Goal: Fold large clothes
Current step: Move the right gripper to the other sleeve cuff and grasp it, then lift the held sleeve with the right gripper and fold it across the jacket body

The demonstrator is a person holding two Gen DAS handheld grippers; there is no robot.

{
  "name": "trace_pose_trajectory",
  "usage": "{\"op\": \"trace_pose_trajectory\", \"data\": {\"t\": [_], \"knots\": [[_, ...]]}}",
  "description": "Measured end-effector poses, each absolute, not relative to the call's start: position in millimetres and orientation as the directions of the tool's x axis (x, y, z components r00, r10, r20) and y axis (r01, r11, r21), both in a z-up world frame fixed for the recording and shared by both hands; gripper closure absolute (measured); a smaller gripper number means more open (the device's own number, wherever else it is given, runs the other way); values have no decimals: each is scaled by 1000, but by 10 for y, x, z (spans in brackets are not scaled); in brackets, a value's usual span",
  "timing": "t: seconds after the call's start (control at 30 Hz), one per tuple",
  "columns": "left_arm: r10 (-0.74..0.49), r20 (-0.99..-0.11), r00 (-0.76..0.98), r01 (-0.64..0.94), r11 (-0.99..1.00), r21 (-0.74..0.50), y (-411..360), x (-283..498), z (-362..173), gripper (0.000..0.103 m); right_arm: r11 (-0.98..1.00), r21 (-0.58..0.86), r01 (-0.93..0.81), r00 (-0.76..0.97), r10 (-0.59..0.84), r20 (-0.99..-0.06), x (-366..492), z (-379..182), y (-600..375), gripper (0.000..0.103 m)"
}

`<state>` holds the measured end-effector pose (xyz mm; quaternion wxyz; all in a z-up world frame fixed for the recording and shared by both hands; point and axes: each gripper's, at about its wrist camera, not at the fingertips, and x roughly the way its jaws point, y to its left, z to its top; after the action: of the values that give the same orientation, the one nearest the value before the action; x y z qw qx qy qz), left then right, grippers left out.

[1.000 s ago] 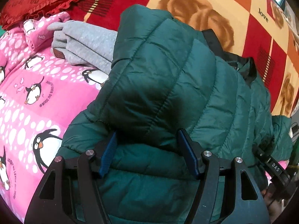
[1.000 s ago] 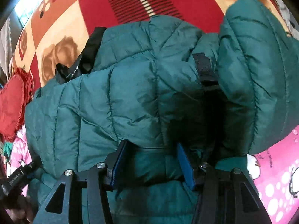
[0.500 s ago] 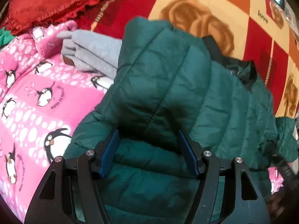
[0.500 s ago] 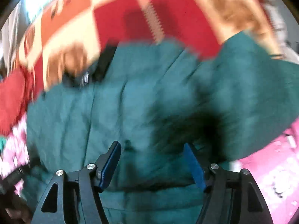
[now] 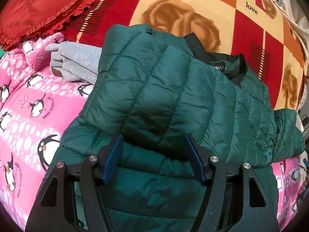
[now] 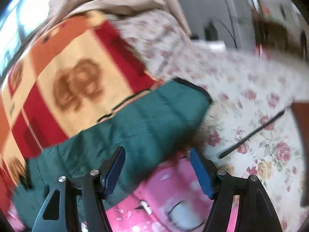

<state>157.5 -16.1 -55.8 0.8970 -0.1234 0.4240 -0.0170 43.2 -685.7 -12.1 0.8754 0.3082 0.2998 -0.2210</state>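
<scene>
A dark green quilted puffer jacket, its glossy stitched panels puffed and its collar lined in black, is being spread over a pink penguin-print fleece blanket and a red, orange and cream rose-patterned blanket. The left gripper is being held with blue pads spread around a folded sleeve, whether pressing cannot be told. The right gripper is being held apart, empty, over the jacket's edge; folded grey knitwear is lying beside a ruffled red cushion
</scene>
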Motion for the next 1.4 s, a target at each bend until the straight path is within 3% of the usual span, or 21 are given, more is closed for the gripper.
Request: {"op": "trace_pose_trajectory", "data": {"t": [0.2, 0.4, 0.5, 0.63, 0.73, 0.97, 1.17, 1.4], "knots": [[-115, -764, 635, -87, 972, -218, -168, 1592, -595, 38, 631, 580, 515, 786, -78, -614, 543, -399, -7134, 35], [-85, -753, 652, -109, 973, -204, -157, 1607, -570, 38, 695, 531, 484, 779, -66, -624, 969, -473, -7153, 36], [-82, -756, 649, -114, 972, -204, -150, 1631, -579, 38, 692, 504, 516, 774, -126, -620, 994, -501, -7120, 44], [-82, -757, 648, -122, 970, -210, -129, 1630, -581, 38, 712, 482, 512, 793, -175, -584, 852, -396, -7013, 74], [-77, -752, 655, -132, 968, -214, -106, 1614, -567, 38, 741, 465, 484, 817, -193, -543, 740, -188, -6881, 82], [-74, -754, 653, -139, 967, -215, -85, 1600, -560, 38, 791, 473, 387, 858, -121, -499, 641, 57, -6219, 89], [-84, -746, 660, -133, 965, -226, -67, 1569, -537, 38, 861, 403, 309, 865, -78, -495, 698, 95, -5096, 90], [-130, -745, 654, -98, 962, -253, -99, 1550, -521, 38, 880, 444, 166, 841, 109, -529, 990, -217, -3886, 90]]}}
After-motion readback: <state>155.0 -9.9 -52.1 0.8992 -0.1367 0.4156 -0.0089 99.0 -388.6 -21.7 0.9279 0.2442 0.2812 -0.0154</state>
